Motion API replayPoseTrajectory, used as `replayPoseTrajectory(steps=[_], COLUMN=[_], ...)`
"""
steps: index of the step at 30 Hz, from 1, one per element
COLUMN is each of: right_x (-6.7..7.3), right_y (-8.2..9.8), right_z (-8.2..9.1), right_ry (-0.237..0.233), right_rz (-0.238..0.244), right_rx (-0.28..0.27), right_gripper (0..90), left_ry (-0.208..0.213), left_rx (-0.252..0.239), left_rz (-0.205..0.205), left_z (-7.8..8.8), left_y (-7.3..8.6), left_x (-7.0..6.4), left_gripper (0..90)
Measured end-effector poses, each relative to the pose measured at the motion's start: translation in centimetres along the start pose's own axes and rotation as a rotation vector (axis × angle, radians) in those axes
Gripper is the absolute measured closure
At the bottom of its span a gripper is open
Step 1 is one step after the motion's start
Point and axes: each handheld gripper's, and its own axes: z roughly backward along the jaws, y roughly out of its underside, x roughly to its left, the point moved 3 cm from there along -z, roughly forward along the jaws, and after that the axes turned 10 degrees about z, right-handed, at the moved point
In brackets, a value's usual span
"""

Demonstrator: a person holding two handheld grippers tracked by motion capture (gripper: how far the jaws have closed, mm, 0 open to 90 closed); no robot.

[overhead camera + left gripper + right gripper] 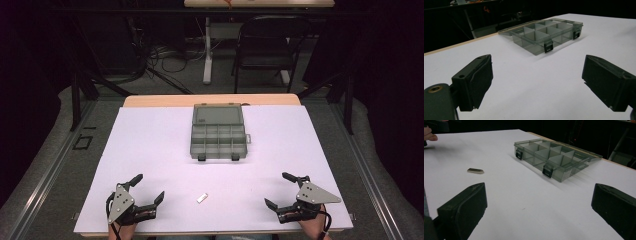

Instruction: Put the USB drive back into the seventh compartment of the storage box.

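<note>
While both tongs, left (149, 189) and right (277, 189), gape empty, a small metal piece (201, 198) lies flat on the worktop (150, 145). It looks light, rigid and slick, best pinched across its long edges.

The organiser box (218, 131) is smoky, see-through plastic with a slight gloss; its two latches (548, 47) are opaque black. The table top (150, 150) is covered by a matt, smooth white sheet, with a pale wood edge (150, 100) behind it. The small bar (475, 170) looks like dull metal.
</note>
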Motion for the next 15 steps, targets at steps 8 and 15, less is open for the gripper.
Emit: replayPoseTrajectory(steps=[8,15], right_x=[0.0,-0.1], right_y=[0.1,0.1], right_z=[-0.1,-0.1], right_ry=[-0.004,-0.004], right_rz=[0.002,-0.001], right_rx=[0.01,0.009], right_gripper=[0.0,0.0], left_ry=[0.004,0.018], left_rx=[0.007,0.03], left_rz=[-0.011,-0.009], left_z=[-0.6,-1.0], left_y=[-0.3,-0.6], left_x=[-0.5,-0.9], left_gripper=[9.9,10.0])
